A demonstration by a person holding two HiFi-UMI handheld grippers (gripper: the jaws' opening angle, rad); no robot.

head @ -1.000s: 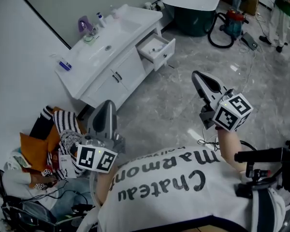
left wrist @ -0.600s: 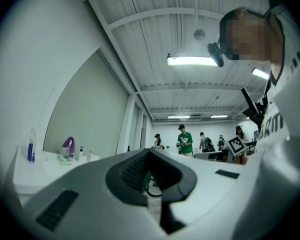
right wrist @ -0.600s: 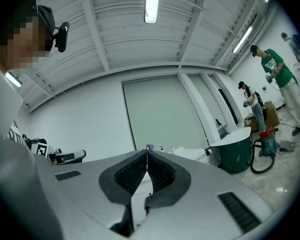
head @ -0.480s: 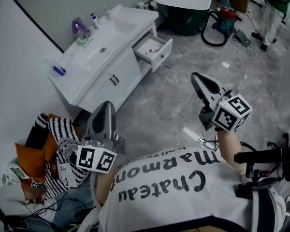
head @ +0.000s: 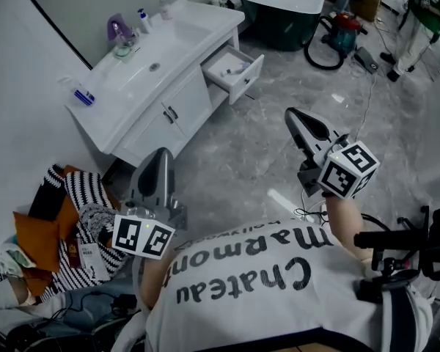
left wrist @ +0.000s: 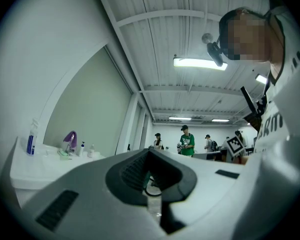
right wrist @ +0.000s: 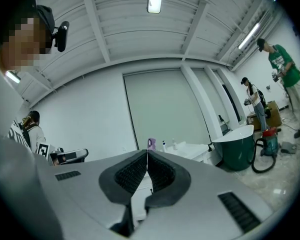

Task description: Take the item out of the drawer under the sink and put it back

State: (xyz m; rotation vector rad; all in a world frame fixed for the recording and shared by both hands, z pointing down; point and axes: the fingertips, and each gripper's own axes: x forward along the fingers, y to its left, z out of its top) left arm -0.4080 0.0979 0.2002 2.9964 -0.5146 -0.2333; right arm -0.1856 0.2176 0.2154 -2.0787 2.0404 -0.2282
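A white vanity [head: 177,97] with a sink stands at the upper left of the head view. Its drawer [head: 248,73] on the right end is pulled open, and small items [head: 230,69] lie inside, too small to tell apart. Both grippers hang in the air far from the drawer, close to the person's chest. My left gripper [head: 161,154] points toward the cabinet doors and is shut with nothing in it. My right gripper [head: 292,114] is also shut and empty, above the marble floor. The vanity top [right wrist: 190,149] shows beyond the right gripper's closed tips [right wrist: 147,152].
A dark bathtub [head: 282,9] and a red vacuum cleaner [head: 346,26] with its hose stand behind the vanity. Clothes and bags [head: 62,222] are piled at the left by the wall. Bottles and a purple object [head: 119,31] sit on the countertop. People stand at the far right [head: 418,6].
The head view has swung slightly, so the vanity and clothes pile sit a little differently in the picture. Both grippers stay shut and have barely moved.
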